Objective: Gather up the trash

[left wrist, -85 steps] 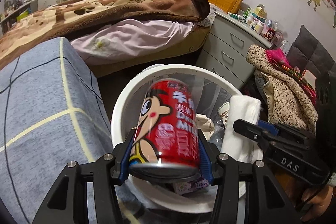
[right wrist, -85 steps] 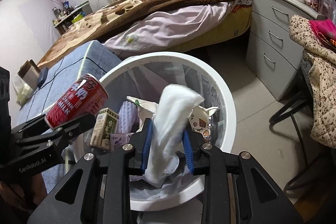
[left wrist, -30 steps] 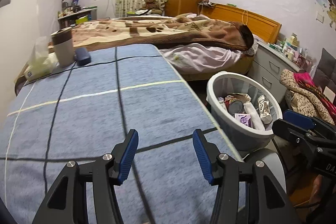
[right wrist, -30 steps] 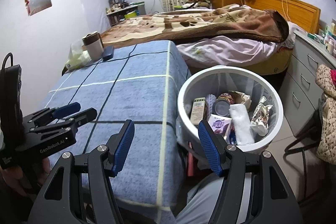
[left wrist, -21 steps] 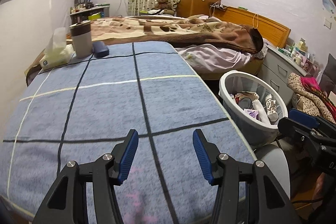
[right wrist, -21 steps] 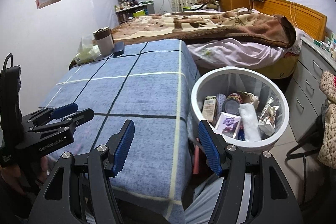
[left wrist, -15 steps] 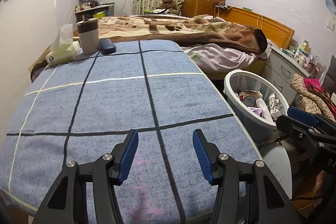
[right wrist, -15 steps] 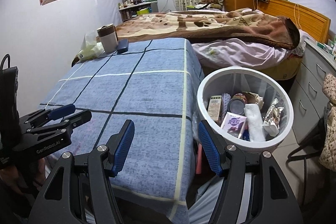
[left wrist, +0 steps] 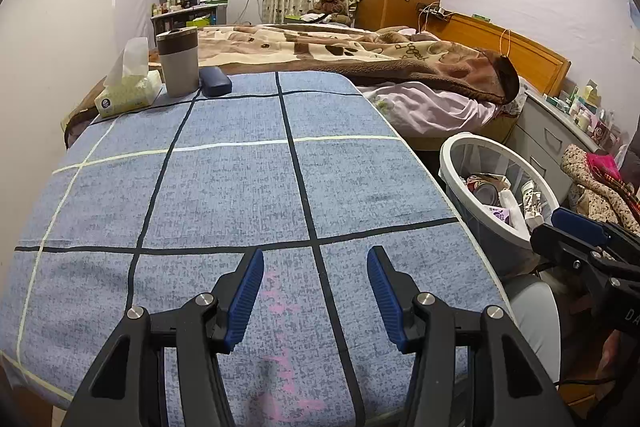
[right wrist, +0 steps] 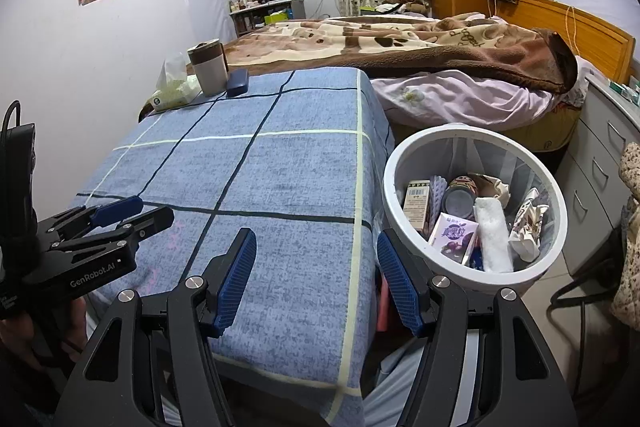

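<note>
Both tools pulled back, wide open, empty: left tool (left wrist: 315,289), right tool (right wrist: 316,269); one bin (right wrist: 472,277).

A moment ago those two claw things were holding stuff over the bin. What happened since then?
Both let go. The left gripper dropped its red can and the right gripper its white roll into the white bin; both lie there now. Then both grippers, open and empty, pulled back over the blue tablecloth. The tumbler and tissue pack stayed put.
</note>
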Motion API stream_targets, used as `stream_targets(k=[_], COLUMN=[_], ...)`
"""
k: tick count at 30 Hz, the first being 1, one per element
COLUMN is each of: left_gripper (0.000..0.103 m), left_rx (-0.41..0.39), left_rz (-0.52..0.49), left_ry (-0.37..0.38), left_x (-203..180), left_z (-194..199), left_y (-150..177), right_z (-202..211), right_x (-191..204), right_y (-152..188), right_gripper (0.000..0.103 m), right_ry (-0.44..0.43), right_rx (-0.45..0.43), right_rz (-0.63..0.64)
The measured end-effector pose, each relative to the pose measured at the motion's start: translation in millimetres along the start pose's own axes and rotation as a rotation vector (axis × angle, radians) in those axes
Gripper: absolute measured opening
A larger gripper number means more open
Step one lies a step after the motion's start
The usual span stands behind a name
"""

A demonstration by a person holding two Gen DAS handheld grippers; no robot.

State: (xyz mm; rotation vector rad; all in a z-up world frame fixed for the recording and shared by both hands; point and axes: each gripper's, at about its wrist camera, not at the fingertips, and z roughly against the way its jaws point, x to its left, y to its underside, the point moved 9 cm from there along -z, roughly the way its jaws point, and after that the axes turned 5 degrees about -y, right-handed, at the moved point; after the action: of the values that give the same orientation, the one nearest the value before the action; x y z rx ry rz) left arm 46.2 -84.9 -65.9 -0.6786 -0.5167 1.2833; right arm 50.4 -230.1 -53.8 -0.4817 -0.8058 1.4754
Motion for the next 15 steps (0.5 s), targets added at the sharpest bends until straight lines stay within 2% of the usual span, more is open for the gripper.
stream_targets(k=[15], left_gripper=[0.054], left_rx=[-0.006], left_rz=[0.006], left_ry=[-0.007], left_x=[2.3], left_z=[0.3], left_y=[-0.3], right_z=[-0.2], right_x=[0.5], right_y=[-0.7], right_gripper=[0.064], right_ry=[0.000], right_rx=[-0.005], right_rz=[0.000])
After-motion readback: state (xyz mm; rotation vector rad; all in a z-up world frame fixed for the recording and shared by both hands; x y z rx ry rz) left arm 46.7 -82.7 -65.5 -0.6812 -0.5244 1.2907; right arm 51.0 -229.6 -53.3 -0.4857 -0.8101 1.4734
